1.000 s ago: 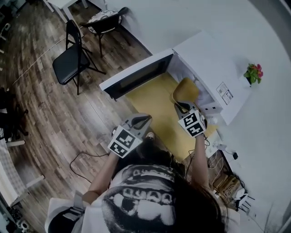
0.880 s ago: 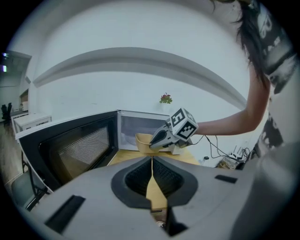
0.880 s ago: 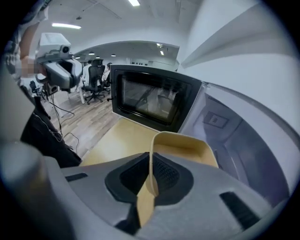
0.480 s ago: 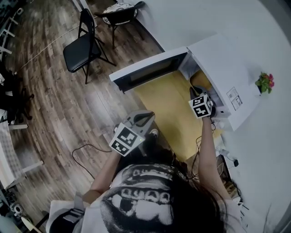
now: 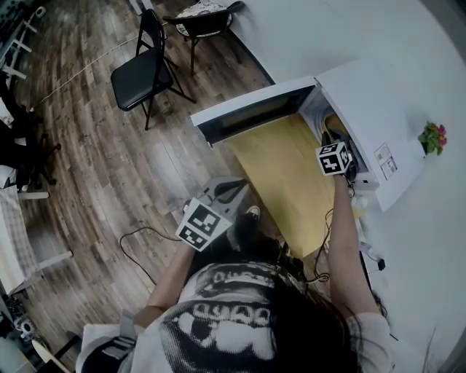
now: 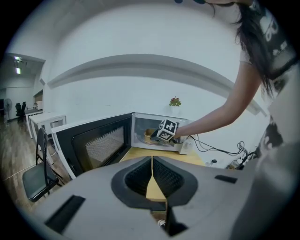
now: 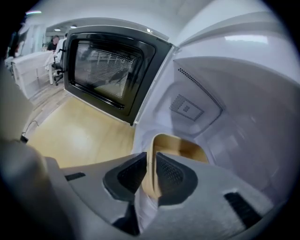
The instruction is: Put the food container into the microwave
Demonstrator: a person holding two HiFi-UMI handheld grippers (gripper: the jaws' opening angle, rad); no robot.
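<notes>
The white microwave (image 5: 378, 116) stands on a yellow table (image 5: 280, 175) with its door (image 5: 247, 116) swung open to the left. My right gripper (image 5: 332, 144) reaches into the cavity, shut on the rim of a tan food container (image 7: 180, 146) that is inside the microwave. In the right gripper view the rim sits pinched between the pads (image 7: 166, 172). In the left gripper view the right gripper (image 6: 164, 131) and container (image 6: 150, 135) show in the microwave's mouth. My left gripper (image 5: 233, 191) hangs shut and empty in front of the table, its jaws (image 6: 152, 160) pressed together.
A black folding chair (image 5: 142, 69) and a second chair (image 5: 200, 14) stand on the wooden floor at the back left. A cable (image 5: 138, 237) lies on the floor. A small potted plant (image 5: 433, 136) sits behind the microwave. More cables (image 5: 368, 251) hang by the table's right end.
My right gripper has carried the container forward from in front of the microwave into its cavity. The left gripper has stayed about where it was.
</notes>
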